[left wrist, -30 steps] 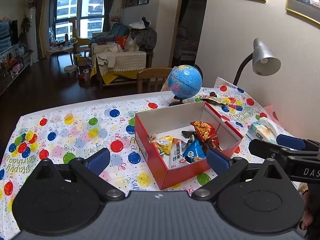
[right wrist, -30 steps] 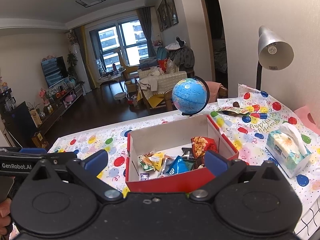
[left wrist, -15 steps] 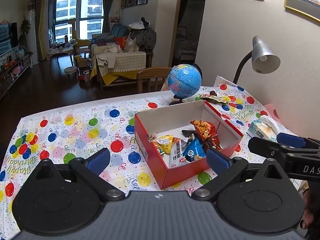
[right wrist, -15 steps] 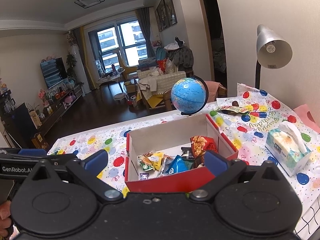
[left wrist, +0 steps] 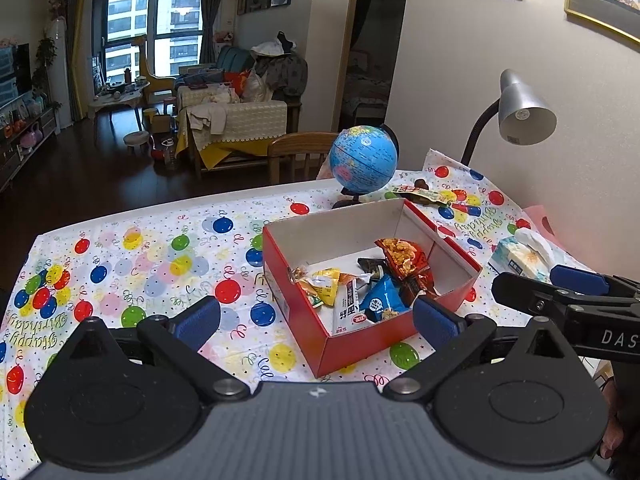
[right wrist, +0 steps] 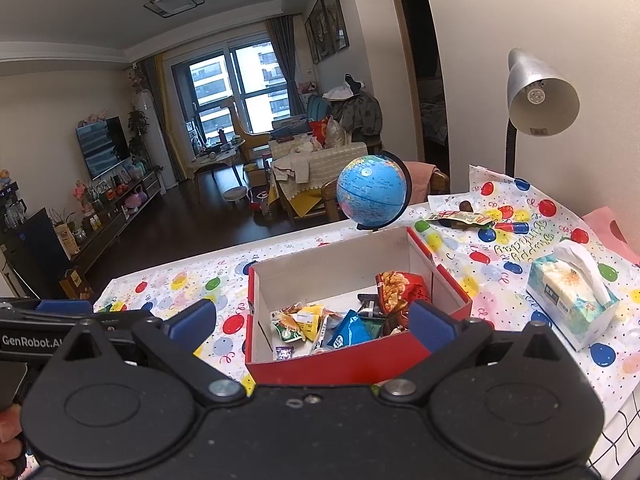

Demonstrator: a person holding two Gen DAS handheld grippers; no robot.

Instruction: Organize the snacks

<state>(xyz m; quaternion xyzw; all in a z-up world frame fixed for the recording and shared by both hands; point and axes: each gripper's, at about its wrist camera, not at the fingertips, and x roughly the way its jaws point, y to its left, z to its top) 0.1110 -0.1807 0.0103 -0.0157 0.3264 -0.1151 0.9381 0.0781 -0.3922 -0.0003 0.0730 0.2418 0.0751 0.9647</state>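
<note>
A red cardboard box (left wrist: 360, 346) with white inside walls sits on the balloon-print tablecloth and shows in the right wrist view (right wrist: 340, 364) too. It holds several snack packets: a red-orange bag (left wrist: 404, 256), a blue packet (left wrist: 380, 300) and a yellow-green packet (left wrist: 320, 284). My left gripper (left wrist: 316, 322) is open and empty, held above the table in front of the box. My right gripper (right wrist: 312, 322) is open and empty, just before the box's near wall. One more snack packet (right wrist: 460, 218) lies on the table behind the box.
A blue globe (left wrist: 363, 160) stands right behind the box. A tissue box (right wrist: 568, 300) sits to the right. A silver desk lamp (right wrist: 536, 92) rises at the back right by the wall. A wooden chair (left wrist: 300, 156) stands beyond the table's far edge.
Both grippers drifted slightly back from the box, so it looks a little farther away. Jaws stay open; nothing in the box has moved.
</note>
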